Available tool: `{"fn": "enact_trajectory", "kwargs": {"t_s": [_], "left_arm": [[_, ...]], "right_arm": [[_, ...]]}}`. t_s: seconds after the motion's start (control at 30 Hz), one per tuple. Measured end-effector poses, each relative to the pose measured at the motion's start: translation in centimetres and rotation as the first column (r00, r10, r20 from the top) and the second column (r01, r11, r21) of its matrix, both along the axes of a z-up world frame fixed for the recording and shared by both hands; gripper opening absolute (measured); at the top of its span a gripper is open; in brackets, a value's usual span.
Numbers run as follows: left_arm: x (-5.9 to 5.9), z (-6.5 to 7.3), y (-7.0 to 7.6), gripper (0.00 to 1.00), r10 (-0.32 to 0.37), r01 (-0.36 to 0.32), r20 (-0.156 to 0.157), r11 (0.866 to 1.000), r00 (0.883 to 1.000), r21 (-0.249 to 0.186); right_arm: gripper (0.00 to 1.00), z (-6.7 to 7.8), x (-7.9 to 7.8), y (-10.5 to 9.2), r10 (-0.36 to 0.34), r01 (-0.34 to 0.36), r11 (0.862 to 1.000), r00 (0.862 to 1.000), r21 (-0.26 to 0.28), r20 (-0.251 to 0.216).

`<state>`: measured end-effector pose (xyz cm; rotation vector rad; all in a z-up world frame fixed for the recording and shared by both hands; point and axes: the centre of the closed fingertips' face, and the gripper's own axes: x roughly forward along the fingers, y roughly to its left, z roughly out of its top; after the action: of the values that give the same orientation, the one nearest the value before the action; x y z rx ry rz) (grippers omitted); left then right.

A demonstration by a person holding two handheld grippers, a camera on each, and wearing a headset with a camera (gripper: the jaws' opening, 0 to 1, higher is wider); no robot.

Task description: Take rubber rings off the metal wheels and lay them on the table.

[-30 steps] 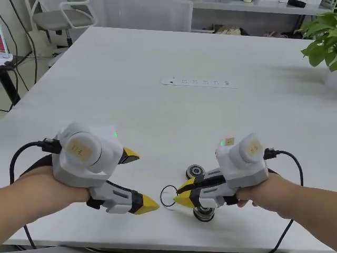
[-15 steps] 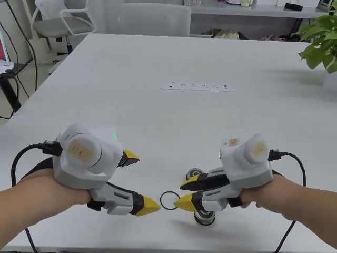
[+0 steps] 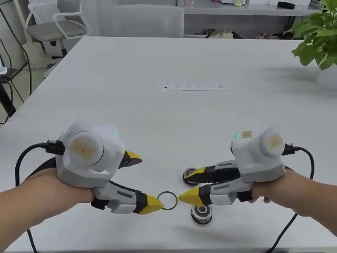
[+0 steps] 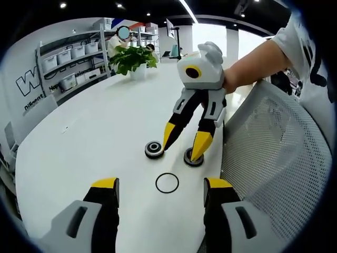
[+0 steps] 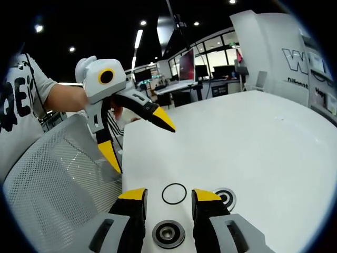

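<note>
- Worktop (image 3: 158,68): large, white, matte. A white power strip (image 3: 192,86) lies flat toward the far edge, about centre.
- Beyond the far edge: grey chair back (image 3: 150,20). Office chair (image 3: 52,23) past the far left corner.
- Green potted plant (image 3: 316,37) at the right edge, far end.
- Left gripper view: wall shelving with white bins (image 4: 71,55); grey mesh chair back (image 4: 268,153) beside the worktop edge.
- Right gripper view: dark ceiling with strip and spot lights (image 5: 139,38); monitors (image 5: 187,64) on desks behind.

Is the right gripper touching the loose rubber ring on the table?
Apart. The left gripper view shows a strip of bare table between the rubber ring and the right gripper.

Yellow-tipped claws (image 3: 145,179) (image 3: 191,184) — white tee (image 4: 306,50), perhaps lettered
</note>
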<state>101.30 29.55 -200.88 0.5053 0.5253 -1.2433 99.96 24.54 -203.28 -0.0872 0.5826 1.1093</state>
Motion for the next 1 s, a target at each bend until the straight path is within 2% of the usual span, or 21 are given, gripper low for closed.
{"fn": "enact_trajectory", "kwargs": {"t_s": [0.5, 0.77, 1.0], "left_arm": [[-0.3, -0.1, -1.8, 0.61, -0.021, 0.02, -0.037, 1.0, 0.999, -0.019], [-0.4, -0.6, -2.7, 0.58, -0.036, 0.035, -0.054, 0.999, 0.998, -0.016], [-0.7, -1.1, -4.0, 0.55, -0.054, 0.052, -0.064, 0.998, 0.997, -0.024]], "right_arm": [[0.34, 1.1, -0.3, -2.9, -0.071, 0.07, 0.997, 0.997, 0.042, 0.026], [0.35, 0.8, -0.9, -4.3, -0.1, 0.098, 0.994, 0.995, 0.045, 0.027], [0.35, 0.2, -1.4, -5.1, -0.113, 0.112, 0.993, 0.993, 0.041, 0.024]]}}
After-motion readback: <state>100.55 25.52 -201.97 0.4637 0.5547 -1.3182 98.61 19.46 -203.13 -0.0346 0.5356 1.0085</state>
